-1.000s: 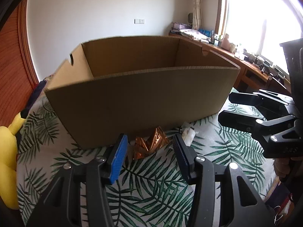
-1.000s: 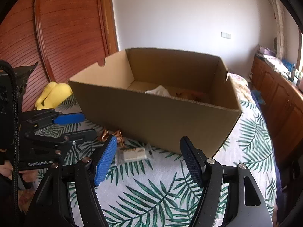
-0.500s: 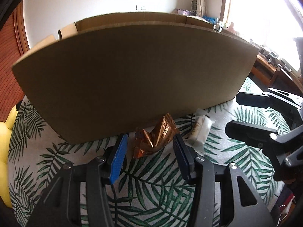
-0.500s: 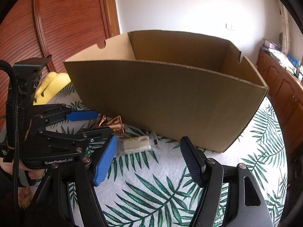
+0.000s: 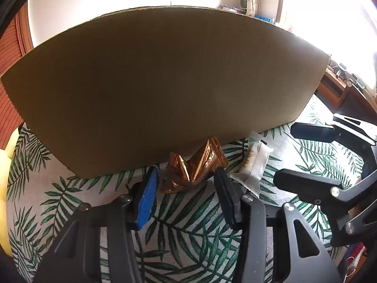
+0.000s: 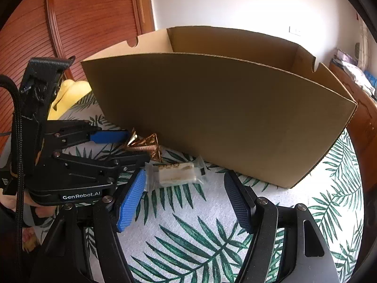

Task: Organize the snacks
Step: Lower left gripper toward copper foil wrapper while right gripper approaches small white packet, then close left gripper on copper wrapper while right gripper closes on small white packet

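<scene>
— Leaf-print cloth (image 5: 193,243) covers the surface, and from the left wrist the box (image 5: 165,89) fills nearly everything. Why so close?

— Likely because the snacks lie right at the foot of its near wall, ready to be lifted in. The foil pack (image 5: 193,167) is crumpled against the wall, and the left gripper (image 5: 186,188) has its jaws either side of it. They have just been closing, but are partly open; the pads look beside the foil, not pressing it (hard to be sure at the edges).

— And the white pack (image 5: 255,165)?

— Just beside the foil, outside those jaws, towards the right gripper (image 5: 304,155).

— From the right wrist?

— Same cloth, a wood-slat door behind. The right gripper (image 6: 183,198) stands wide open and holds nothing. The white pack (image 6: 175,174) lies flat on the cloth, just ahead of the tips and nearer the blue pad, still untouched. Beyond it, the left gripper (image 6: 132,146) straddles the foil pack (image 6: 143,146).
</scene>
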`<state>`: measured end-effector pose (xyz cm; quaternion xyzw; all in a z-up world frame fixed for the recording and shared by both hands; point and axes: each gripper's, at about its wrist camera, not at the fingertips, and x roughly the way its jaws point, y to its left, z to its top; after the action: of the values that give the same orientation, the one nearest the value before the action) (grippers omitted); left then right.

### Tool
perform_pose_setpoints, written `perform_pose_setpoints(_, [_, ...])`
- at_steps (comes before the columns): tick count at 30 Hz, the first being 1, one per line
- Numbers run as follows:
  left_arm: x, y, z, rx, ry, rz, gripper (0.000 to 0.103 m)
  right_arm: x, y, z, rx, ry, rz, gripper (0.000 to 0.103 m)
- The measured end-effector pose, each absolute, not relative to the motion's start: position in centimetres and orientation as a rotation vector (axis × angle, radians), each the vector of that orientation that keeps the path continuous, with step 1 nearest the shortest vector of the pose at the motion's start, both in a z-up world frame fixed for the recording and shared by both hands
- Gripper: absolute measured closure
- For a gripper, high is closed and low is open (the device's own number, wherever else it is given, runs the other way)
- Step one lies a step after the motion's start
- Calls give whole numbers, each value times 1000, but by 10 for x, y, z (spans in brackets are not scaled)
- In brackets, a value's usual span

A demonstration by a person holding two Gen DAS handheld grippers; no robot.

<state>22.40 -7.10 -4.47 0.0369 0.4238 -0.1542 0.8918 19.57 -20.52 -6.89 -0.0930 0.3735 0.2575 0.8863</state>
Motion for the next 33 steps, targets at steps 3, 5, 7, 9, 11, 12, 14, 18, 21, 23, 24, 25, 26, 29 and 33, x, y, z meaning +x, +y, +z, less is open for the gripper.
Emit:
perform_pose_setpoints(3, [223, -75, -44, 79, 873, -331, 69, 198, -203, -71, -199, 784, 534, 32])
perform_pose_setpoints(5, [222, -75, -43, 86, 863, -335, 77, 199, -204, -72, -198, 788, 532, 32])
perform_pose_setpoints(7, [217, -75, -42, 89, 847, -341, 82, 200, -205, -73, -196, 793, 531, 32])
perform_pose_setpoints(9, [214, -75, -40, 93, 834, -343, 82, 201, -206, -74, -196, 798, 528, 32])
perform_pose_setpoints(11, [210, -75, -40, 90, 832, -351, 82, 202, -206, -75, -197, 802, 528, 32])
perform_pose_setpoints(12, [208, -77, -40, 89, 832, -352, 82, 203, -206, -76, -197, 805, 527, 32])
perform_pose_setpoints(14, [203, -73, -37, 78, 825, -352, 82, 206, -204, -77, -198, 810, 529, 32])
perform_pose_setpoints(18, [194, -59, -29, 60, 809, -347, 82, 211, -199, -80, -210, 816, 531, 32])
perform_pose_setpoints(21, [190, -52, -24, 56, 797, -343, 82, 215, -188, -81, -223, 821, 532, 32])
perform_pose_setpoints(23, [188, -49, -21, 54, 790, -341, 82, 215, -182, -82, -229, 823, 536, 32])
perform_pose_setpoints(24, [188, -49, -21, 54, 788, -340, 82, 217, -179, -83, -234, 826, 538, 32])
perform_pose_setpoints(25, [186, -48, -21, 53, 786, -339, 82, 217, -177, -84, -239, 827, 537, 32])
perform_pose_setpoints(26, [185, -47, -21, 50, 784, -338, 82, 219, -173, -86, -252, 829, 534, 32])
perform_pose_setpoints(29, [183, -43, -22, 40, 784, -336, 82, 222, -163, -90, -296, 845, 538, 32])
perform_pose_setpoints(33, [181, -36, -25, 29, 789, -333, 82, 222, -156, -95, -324, 859, 549, 31])
